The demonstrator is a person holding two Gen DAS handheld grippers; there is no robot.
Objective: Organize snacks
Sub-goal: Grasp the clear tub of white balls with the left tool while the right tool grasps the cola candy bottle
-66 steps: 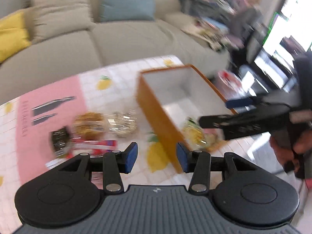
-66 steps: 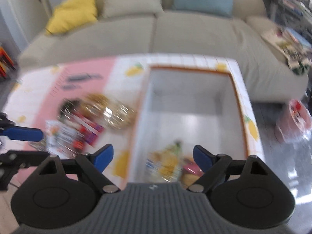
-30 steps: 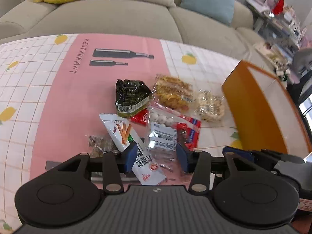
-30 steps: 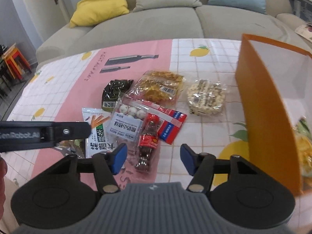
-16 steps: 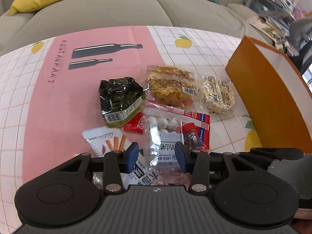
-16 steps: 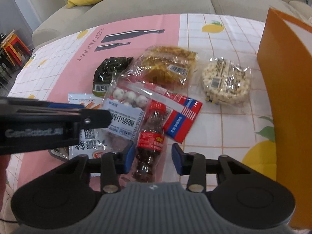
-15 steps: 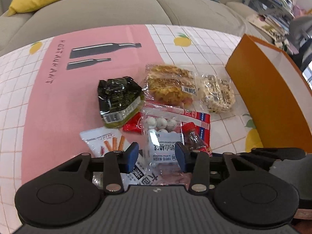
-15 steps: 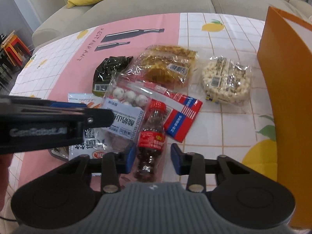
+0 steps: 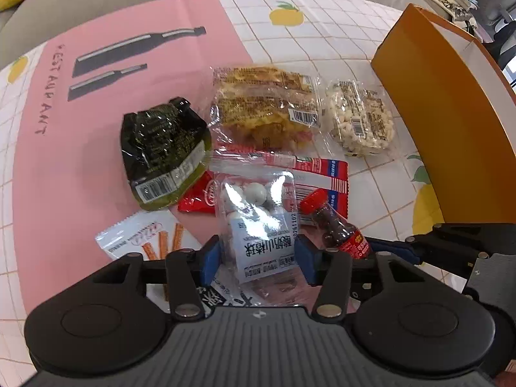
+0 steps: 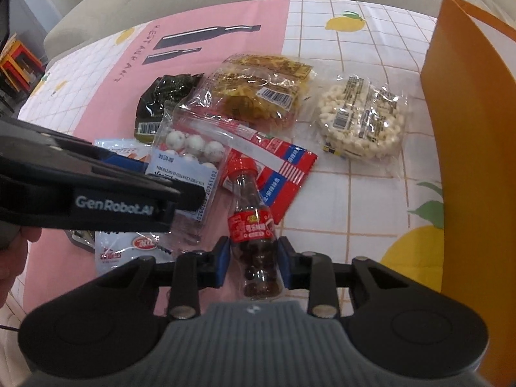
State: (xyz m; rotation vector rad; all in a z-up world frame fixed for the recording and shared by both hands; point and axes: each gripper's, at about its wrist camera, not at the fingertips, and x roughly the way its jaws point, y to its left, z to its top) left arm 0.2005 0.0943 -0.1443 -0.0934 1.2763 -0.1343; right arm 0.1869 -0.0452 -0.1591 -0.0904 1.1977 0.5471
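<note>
Two grippers work the snack pile on the worktop. Right gripper [image 10: 253, 262] clamps the small bottle [image 10: 253, 225]; left gripper [image 9: 258, 258], jaws just widened, straddles the clear candy bag [image 9: 258, 222] unpinched. Advice: close low on the bag, lift straight, then carry to the orange box [image 9: 451, 129].

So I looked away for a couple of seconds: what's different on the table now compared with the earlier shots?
Both tools swung from the orange box down to the snack pile. The right tool closed on the small red-capped bottle. The left tool now straddles the clear bag of white balls; its jaws have just been opening, not pressing it. The other packets and the box lie as before.
</note>
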